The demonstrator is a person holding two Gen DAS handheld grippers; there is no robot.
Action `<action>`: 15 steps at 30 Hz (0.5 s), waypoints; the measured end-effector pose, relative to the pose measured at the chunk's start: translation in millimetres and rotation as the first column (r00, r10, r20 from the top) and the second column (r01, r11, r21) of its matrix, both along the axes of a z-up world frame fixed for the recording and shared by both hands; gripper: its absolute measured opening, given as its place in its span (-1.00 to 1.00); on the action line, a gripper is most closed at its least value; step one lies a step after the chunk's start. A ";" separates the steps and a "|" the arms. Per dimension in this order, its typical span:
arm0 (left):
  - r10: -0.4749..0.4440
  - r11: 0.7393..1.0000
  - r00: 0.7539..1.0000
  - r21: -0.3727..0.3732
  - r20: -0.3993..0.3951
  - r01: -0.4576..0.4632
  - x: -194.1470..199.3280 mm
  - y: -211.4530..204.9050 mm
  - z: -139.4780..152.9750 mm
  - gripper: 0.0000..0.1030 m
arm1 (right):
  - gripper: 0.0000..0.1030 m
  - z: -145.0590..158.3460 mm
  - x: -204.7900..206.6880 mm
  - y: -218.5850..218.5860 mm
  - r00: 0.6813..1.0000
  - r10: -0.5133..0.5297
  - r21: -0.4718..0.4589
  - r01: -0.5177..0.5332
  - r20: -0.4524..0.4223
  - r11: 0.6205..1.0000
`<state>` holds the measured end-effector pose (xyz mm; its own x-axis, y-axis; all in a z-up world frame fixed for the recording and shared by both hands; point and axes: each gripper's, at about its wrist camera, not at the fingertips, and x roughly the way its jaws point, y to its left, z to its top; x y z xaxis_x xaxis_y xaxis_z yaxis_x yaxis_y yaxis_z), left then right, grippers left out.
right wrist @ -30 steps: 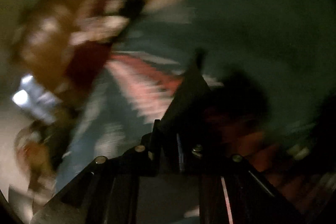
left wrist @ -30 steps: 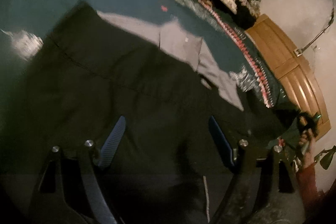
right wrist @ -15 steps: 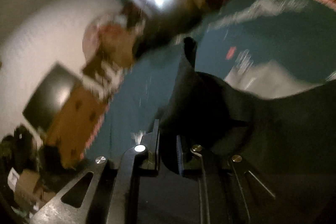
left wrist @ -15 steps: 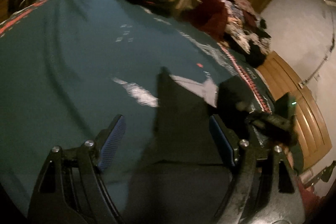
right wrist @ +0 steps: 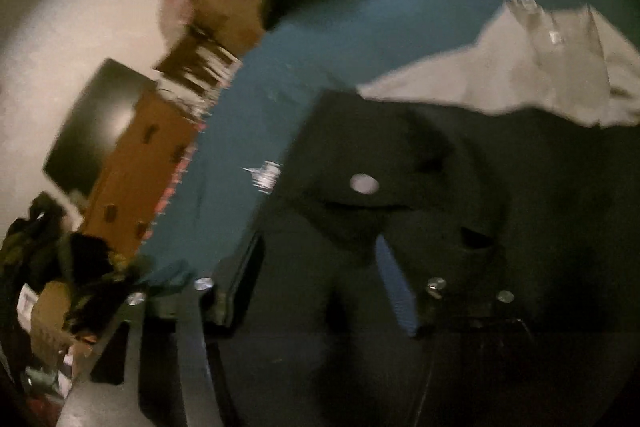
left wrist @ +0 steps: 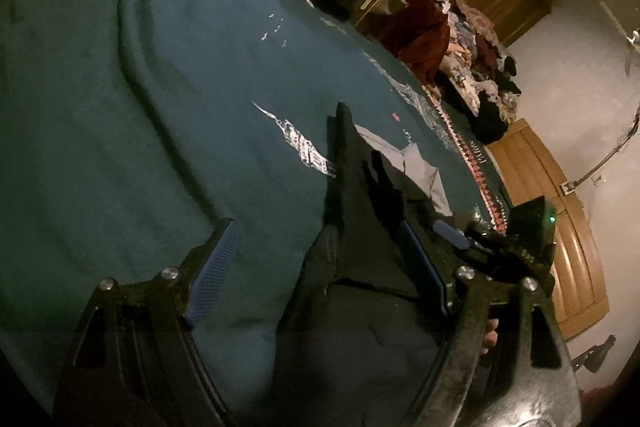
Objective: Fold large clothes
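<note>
Though blur smears the dark garment (right wrist: 460, 227), both grippers' fingers (left wrist: 216, 267) (right wrist: 394, 287) stand spread apart.

A large dark, near-black fabric garment (left wrist: 360, 239) with a pale grey inner lining (left wrist: 416, 167) lies partly spread on a teal bedspread. In the left wrist view it fills the lower centre of the frame, a narrow peak of cloth standing up at mid-frame and the grey lining lying flat to the right of it. In the right wrist view the dark cloth (right wrist: 460, 187) covers the centre and lower right, creased, with a small round pale button or snap (right wrist: 364, 183) at the centre and slit-like openings beside it; the grey lining (right wrist: 540, 75) spreads across the upper right, its lower edge overlapped by dark fabric.
</note>
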<state>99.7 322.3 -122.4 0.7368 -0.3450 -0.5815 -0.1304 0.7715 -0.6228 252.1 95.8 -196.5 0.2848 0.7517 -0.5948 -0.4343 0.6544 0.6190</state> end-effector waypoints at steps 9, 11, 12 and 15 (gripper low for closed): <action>0.029 0.998 0.999 0.047 -0.034 -0.028 -24.9 10.3 7.3 0.56 | 0.01 -43.4 45.5 32.1 0.999 -0.025 -0.113 0.020 -0.037 0.993; 0.029 0.998 0.999 0.062 -0.040 -0.027 -34.6 11.0 10.9 0.56 | 0.01 -36.4 51.7 37.3 0.999 -0.014 -0.153 0.008 -0.039 0.988; 0.019 0.997 0.999 0.073 -0.047 -0.016 -40.4 10.5 12.9 0.56 | 0.02 -27.5 50.8 36.7 0.999 0.000 -0.159 -0.009 -0.054 0.987; -0.052 0.997 0.996 0.058 -0.073 0.056 -52.7 5.1 12.8 0.56 | 0.02 10.0 25.3 8.6 0.998 0.059 -0.132 -0.060 -0.014 0.989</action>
